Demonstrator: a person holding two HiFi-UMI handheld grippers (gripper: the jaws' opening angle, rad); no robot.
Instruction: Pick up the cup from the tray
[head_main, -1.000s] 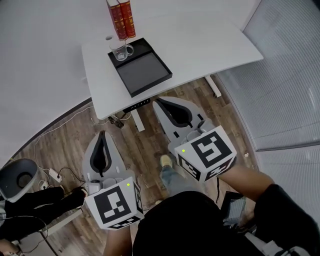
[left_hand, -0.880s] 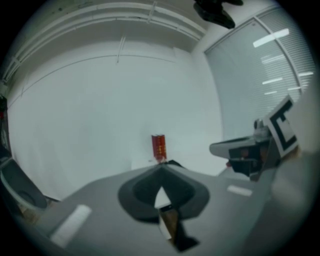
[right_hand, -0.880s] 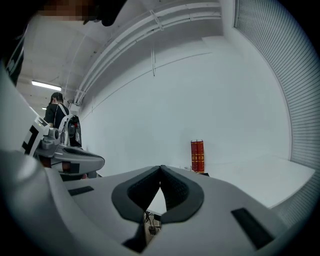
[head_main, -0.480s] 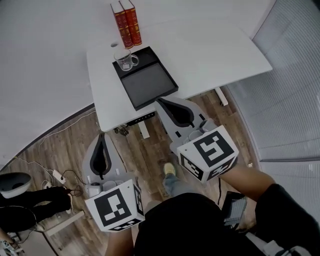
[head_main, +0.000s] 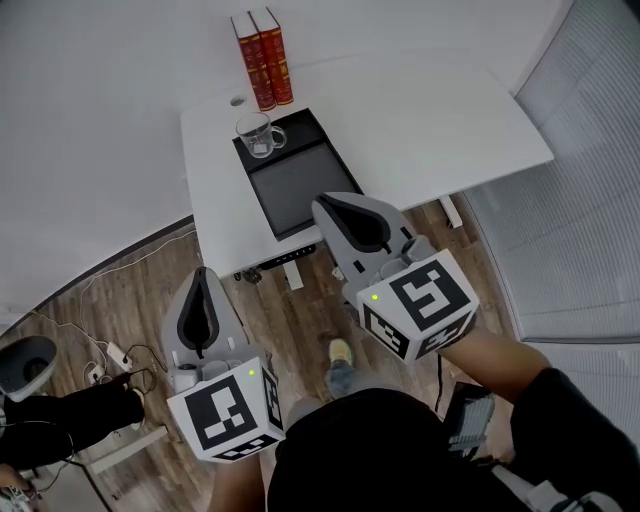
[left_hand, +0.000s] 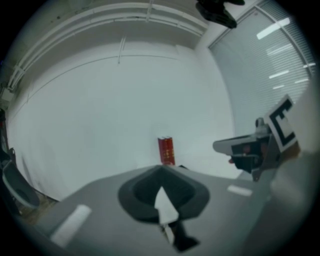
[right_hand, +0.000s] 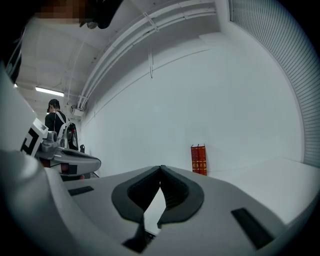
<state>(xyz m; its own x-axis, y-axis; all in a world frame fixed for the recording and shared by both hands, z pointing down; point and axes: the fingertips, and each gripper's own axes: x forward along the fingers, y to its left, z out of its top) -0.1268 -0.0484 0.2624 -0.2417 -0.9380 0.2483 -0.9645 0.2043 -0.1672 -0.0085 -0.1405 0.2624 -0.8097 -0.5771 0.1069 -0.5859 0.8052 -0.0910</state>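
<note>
"At the fingertips, item one?"

"Left gripper (left_hand: 161, 168): fingers pressed together, nothing between them, hanging over the wooden floor (head_main: 290, 315). Right gripper (right_hand: 160, 168): likewise closed and empty, hanging by the near edge of the table (head_main: 430, 110)."

"Item two, the cup (head_main: 258, 135)?"

"Clear glass, upright in the far corner of the black tray (head_main: 300, 185), with red books (head_main: 263, 58) just behind it. It's well apart from both grippers."

"Hazards?"

"My reckoning: closed fingers reaching it would shove or tip it, not grasp it, so they must open first. Smooth glass could slip in a shallow pinch. An overshoot could hit the books."
</note>
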